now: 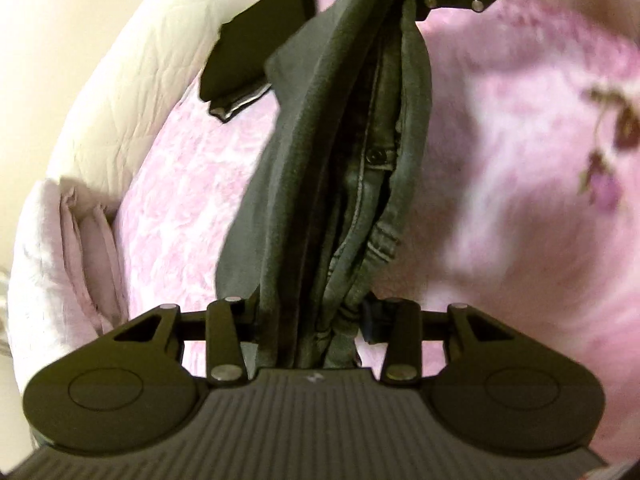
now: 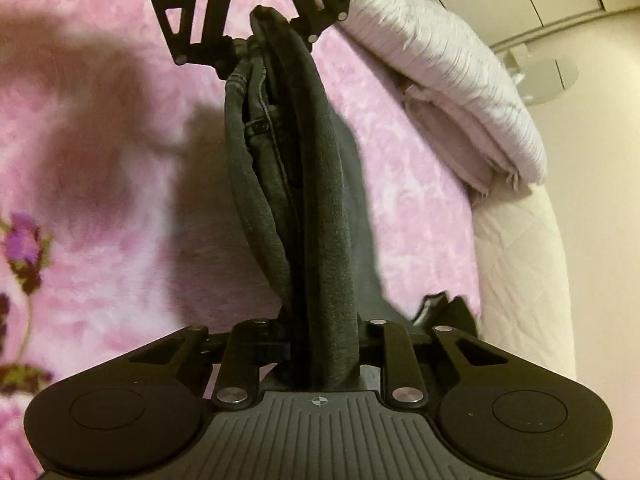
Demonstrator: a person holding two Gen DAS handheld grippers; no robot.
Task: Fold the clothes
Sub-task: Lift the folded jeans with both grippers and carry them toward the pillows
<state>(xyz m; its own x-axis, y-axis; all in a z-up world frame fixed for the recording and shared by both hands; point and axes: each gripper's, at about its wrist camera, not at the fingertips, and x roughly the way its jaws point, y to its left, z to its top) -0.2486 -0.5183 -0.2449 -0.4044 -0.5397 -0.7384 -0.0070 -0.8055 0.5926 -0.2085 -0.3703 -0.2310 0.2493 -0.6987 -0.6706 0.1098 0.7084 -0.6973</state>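
Jeans (image 1: 360,184) stretched between both grippers, left gripper (image 1: 312,328) and right gripper (image 2: 316,344) apparently clamped on bunched denim, above pink bedspread (image 1: 500,200).

Bed (image 1: 168,184) under a pink blanket (image 2: 100,32), purple flower print (image 2: 24,248) near one edge.
White quilted mattress edge (image 1: 132,72) showed past the blanket. Pale pillows (image 2: 452,92) were stacked at the bed's side. A flat black item with a silvery edge (image 1: 248,60) lay on the blanket near the mattress edge; couldn't tell what it was.
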